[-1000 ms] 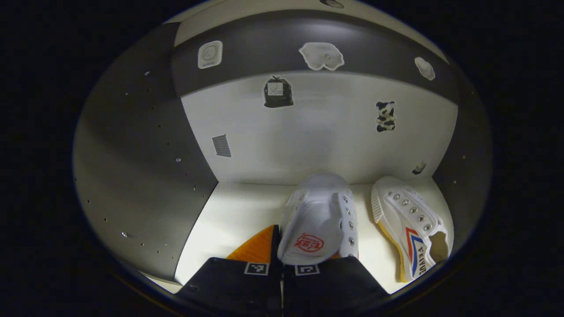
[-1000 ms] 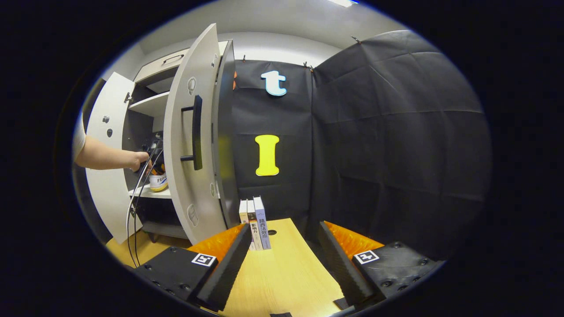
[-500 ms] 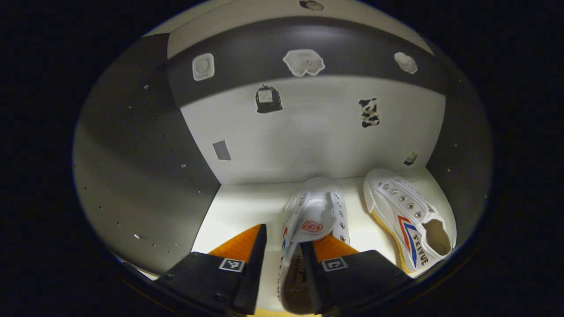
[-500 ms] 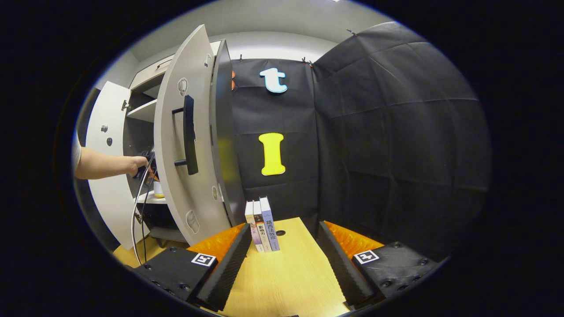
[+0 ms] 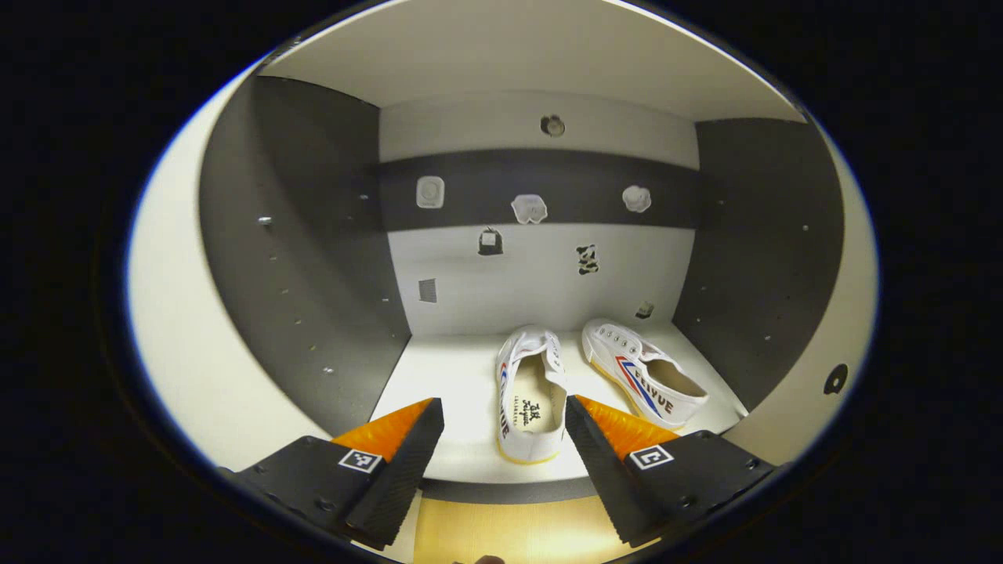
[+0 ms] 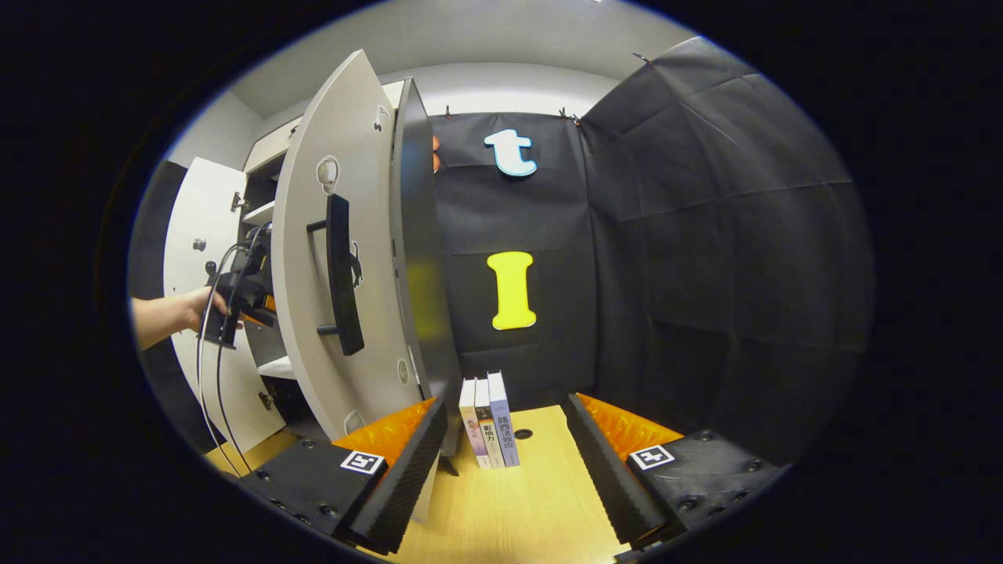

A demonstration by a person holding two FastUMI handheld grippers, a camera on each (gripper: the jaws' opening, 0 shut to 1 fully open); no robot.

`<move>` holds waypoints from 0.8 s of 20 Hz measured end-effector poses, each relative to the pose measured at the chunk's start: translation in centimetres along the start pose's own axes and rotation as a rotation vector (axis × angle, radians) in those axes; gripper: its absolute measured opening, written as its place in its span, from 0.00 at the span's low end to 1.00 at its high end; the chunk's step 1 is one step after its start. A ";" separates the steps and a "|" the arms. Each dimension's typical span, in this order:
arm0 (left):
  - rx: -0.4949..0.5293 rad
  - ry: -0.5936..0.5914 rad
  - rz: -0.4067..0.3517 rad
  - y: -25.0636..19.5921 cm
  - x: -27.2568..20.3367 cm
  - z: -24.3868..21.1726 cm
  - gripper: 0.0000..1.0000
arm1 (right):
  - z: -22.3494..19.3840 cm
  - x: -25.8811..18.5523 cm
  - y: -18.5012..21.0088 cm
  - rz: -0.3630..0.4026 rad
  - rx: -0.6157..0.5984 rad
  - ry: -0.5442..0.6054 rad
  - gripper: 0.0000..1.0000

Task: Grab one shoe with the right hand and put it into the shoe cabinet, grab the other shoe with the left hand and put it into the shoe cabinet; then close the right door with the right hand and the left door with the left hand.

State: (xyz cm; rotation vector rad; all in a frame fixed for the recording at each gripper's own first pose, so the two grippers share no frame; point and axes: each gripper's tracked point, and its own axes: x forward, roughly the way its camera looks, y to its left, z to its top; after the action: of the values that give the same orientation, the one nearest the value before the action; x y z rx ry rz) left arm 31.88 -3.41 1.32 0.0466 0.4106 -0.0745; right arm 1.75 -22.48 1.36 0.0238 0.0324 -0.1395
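Note:
Two white canvas shoes lie side by side on the pale cabinet shelf in the left gripper view. One shoe points straight in, heel towards me; the other shoe lies to its right, angled. My left gripper is open just outside the shelf front, holding nothing. In the right gripper view my right gripper is open and empty over a wooden table. The cabinet's right door stands open with its black handle towards me. Beyond it a hand holds the left gripper by the open left door.
Dark side walls flank the shelf, and stickers dot the back panel. Three books stand upright on the table just past my right fingers. A cable hangs from the far gripper.
My left gripper let go of the shoe, opened wide and drew back out of the cabinet; the shoe now rests on the shelf. The right gripper view shifted slightly nearer the right door.

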 end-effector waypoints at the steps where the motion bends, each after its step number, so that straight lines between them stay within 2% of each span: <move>1: -0.002 -0.041 0.006 0.3 -1.8 -0.3 0.98 | 0.6 0.4 0.1 0.011 -0.003 -0.006 0.98; 6: -0.014 -0.186 0.065 1.6 -10.2 -3.9 0.98 | 3.3 2.5 0.4 0.055 0.024 -0.022 0.98; 11: -0.076 -0.218 0.090 1.8 -16.4 -8.3 0.98 | 6.1 5.0 0.8 0.057 0.116 -0.022 0.98; 15: -0.040 -0.231 0.121 2.5 -19.2 -11.1 0.98 | 8.0 6.2 1.7 0.049 0.103 -0.041 1.00; 16: -0.032 -0.238 0.123 2.6 -19.8 -11.6 0.98 | 8.4 6.3 2.2 0.048 0.085 -0.049 0.98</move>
State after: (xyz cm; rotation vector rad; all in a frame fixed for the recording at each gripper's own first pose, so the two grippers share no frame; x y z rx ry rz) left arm 9.38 1.14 -1.27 0.0308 0.1704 0.0479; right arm 8.60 -21.38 9.61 0.1057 -0.0228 -0.0939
